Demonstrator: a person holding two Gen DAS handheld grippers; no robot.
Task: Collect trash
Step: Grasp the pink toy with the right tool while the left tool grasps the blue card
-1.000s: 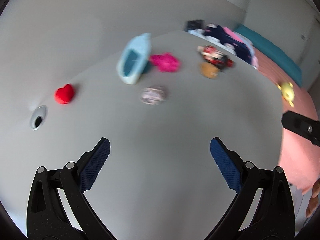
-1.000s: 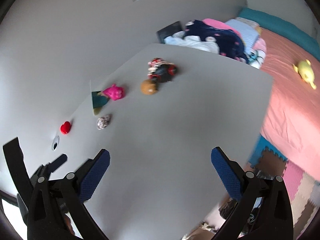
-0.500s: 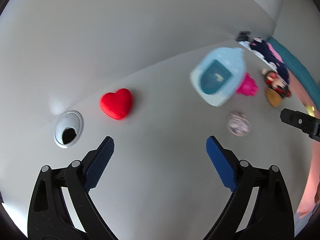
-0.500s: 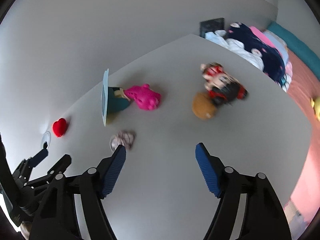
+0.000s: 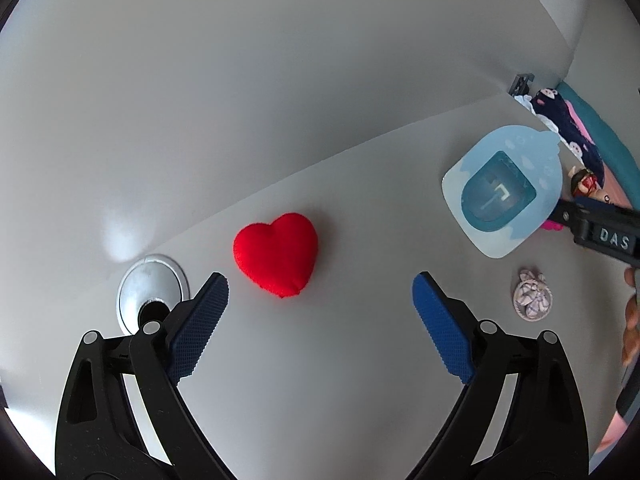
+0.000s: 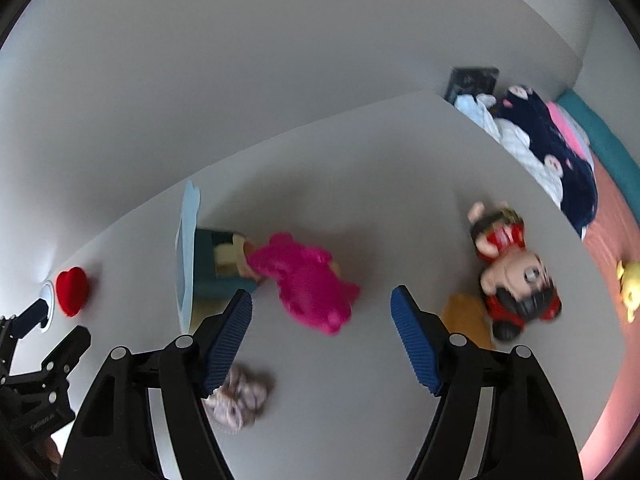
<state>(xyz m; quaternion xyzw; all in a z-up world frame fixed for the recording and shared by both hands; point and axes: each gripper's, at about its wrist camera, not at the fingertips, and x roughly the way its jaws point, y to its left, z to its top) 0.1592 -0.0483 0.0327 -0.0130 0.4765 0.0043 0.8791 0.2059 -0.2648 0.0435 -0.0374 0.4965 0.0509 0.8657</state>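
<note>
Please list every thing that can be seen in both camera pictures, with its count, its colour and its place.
table: 1, grey, against a pale wall
heart cushion: 1, red, near the wall
cable hole: 1, silver rim, left of the heart
toy package: 1, light blue, standing upright
pink toy: 1, magenta, beside the package
crumpled wrapper: 1, pale grey-pink, in front of the package
doll: 1, red and black, lying down
brown thing: 1, next to the doll, blurred
clothes: pile, navy, white, pink, beyond the table
yellow toy: 1, on pink bedding
left gripper: open, empty
right gripper: open, empty
</note>
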